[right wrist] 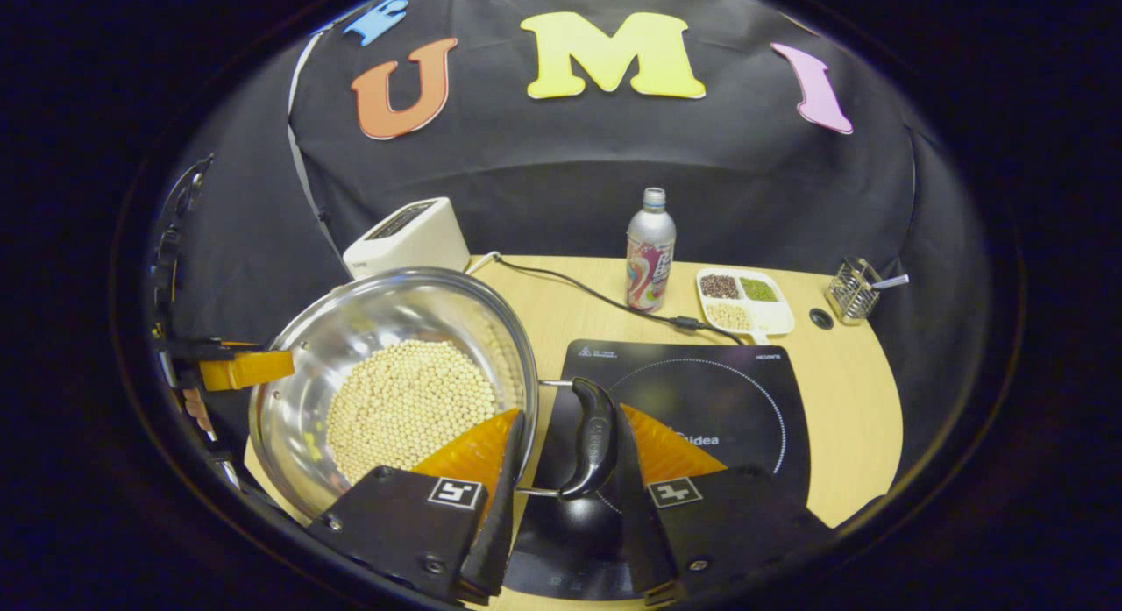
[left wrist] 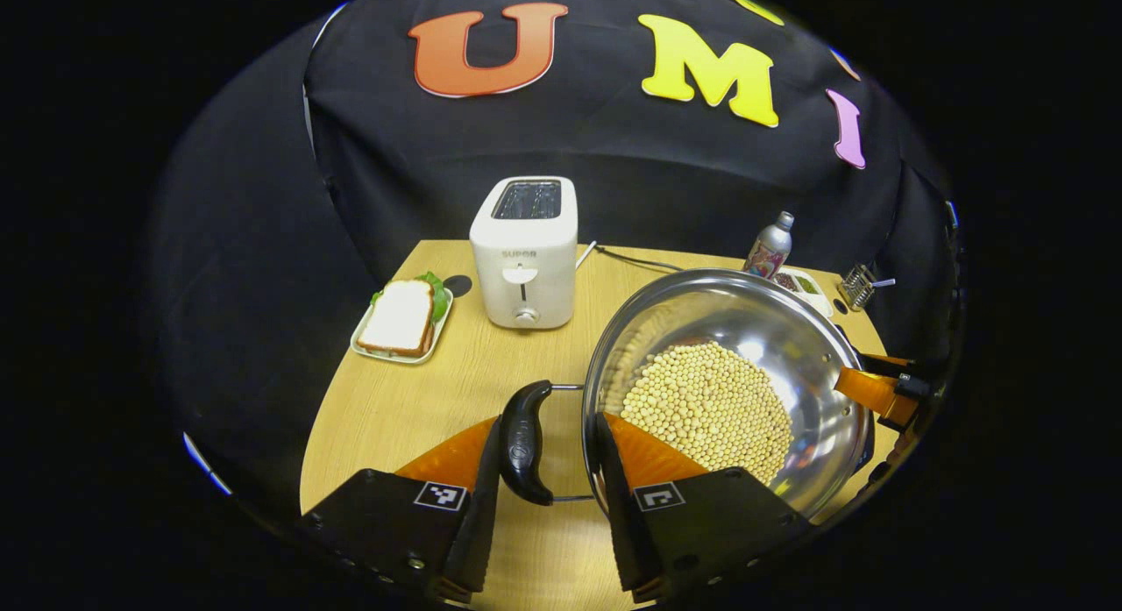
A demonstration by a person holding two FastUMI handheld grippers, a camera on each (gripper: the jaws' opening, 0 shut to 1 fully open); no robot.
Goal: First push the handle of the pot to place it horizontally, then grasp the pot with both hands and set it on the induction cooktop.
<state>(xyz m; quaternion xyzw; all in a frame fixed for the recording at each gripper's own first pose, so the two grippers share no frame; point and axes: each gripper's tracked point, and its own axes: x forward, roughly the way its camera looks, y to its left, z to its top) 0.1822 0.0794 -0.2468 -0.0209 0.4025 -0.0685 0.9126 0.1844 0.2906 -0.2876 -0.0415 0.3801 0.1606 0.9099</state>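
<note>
You had a wooden worktop point(right wrist: 841, 401) under everything. On it, in the right gripper view, the induction cooktop point(right wrist: 701, 401) lay at centre, a bottle point(right wrist: 650, 250) at 12 o'clock, a sectioned dish point(right wrist: 745, 301) and wire holder point(right wrist: 852, 288) at 1 to 2, a toaster point(right wrist: 405, 236) at 10.

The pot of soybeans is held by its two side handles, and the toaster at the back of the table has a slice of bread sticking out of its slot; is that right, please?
Not quite: the toaster has an empty slot, as the left gripper view shows. The bread is a sandwich on a tray beside it. The pot does have a claw at each side handle.
</note>
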